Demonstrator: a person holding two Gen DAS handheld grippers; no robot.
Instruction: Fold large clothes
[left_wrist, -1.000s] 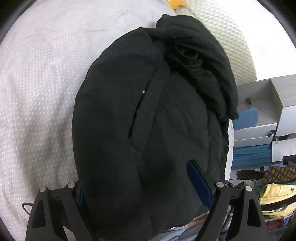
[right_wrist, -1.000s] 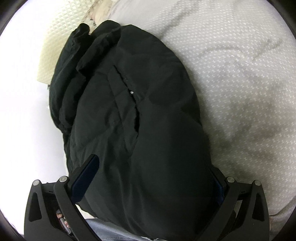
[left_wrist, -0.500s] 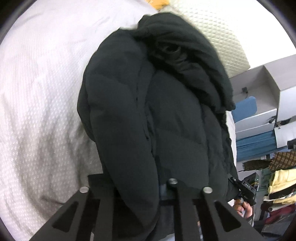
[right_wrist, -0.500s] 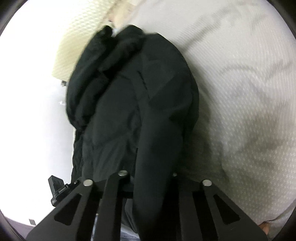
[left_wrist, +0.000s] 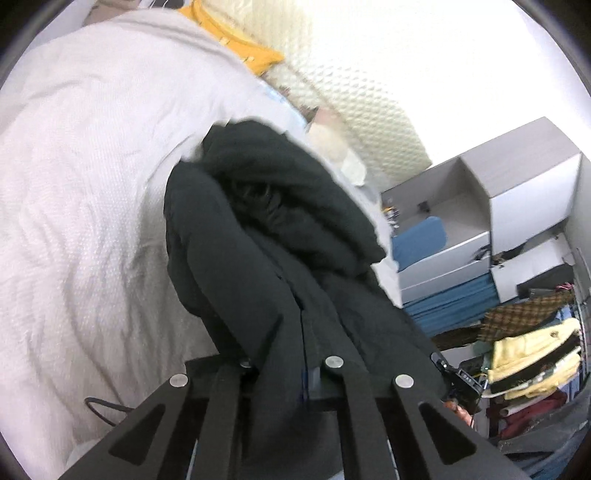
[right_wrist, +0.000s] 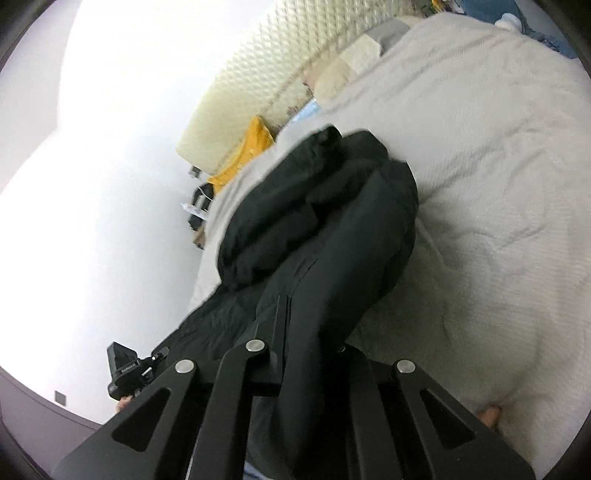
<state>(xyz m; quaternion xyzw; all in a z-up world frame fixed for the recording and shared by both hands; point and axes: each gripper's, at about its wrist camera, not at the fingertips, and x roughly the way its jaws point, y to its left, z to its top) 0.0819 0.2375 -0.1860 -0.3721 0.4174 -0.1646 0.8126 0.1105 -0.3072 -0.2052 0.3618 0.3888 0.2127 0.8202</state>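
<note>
Both grippers, left gripper (left_wrist: 284, 365) and right gripper (right_wrist: 295, 347), clamped on black jacket (left_wrist: 266, 229) above white bedspread (left_wrist: 81, 177)

One black jacket (left_wrist: 280, 258) here, pinched in two grippers: the left gripper (left_wrist: 284, 365) and the right gripper (right_wrist: 295, 347). Ahead of them, one white bedspread (left_wrist: 81, 192), one yellow garment (left_wrist: 255, 55), one cream headboard (right_wrist: 258, 74). Right of the left gripper, one grey shelf unit (left_wrist: 517, 177).

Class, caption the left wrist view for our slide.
Left gripper shut on black jacket, lifting it above white bed.
</note>
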